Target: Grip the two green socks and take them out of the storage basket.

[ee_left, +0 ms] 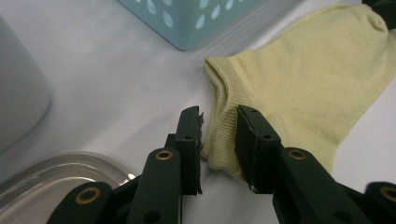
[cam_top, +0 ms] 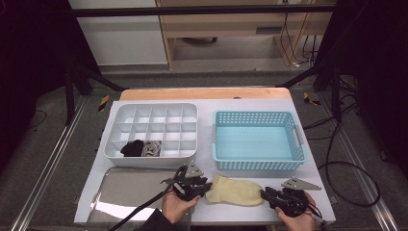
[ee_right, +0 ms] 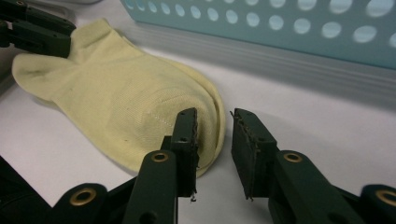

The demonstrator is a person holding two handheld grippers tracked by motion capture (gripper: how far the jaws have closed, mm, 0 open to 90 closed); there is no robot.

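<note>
A pale yellow sock (cam_top: 235, 191) lies flat on the white table near the front edge, between my two grippers. My left gripper (cam_top: 208, 186) is at the sock's cuff end. In the left gripper view the jaws (ee_left: 218, 135) stand apart around the ribbed cuff of the sock (ee_left: 299, 79), with no squeeze on the cloth. My right gripper (cam_top: 263, 194) is at the toe end. In the right gripper view its jaws (ee_right: 215, 135) stand apart at the toe edge of the sock (ee_right: 121, 98), the gap over bare table.
A light blue perforated basket (cam_top: 258, 165) stands just behind the sock. A white compartment box (cam_top: 151, 108) at the left holds a black sock (cam_top: 132, 148) and a grey patterned one (cam_top: 152, 148). A metal tray (cam_top: 125, 192) lies at the front left.
</note>
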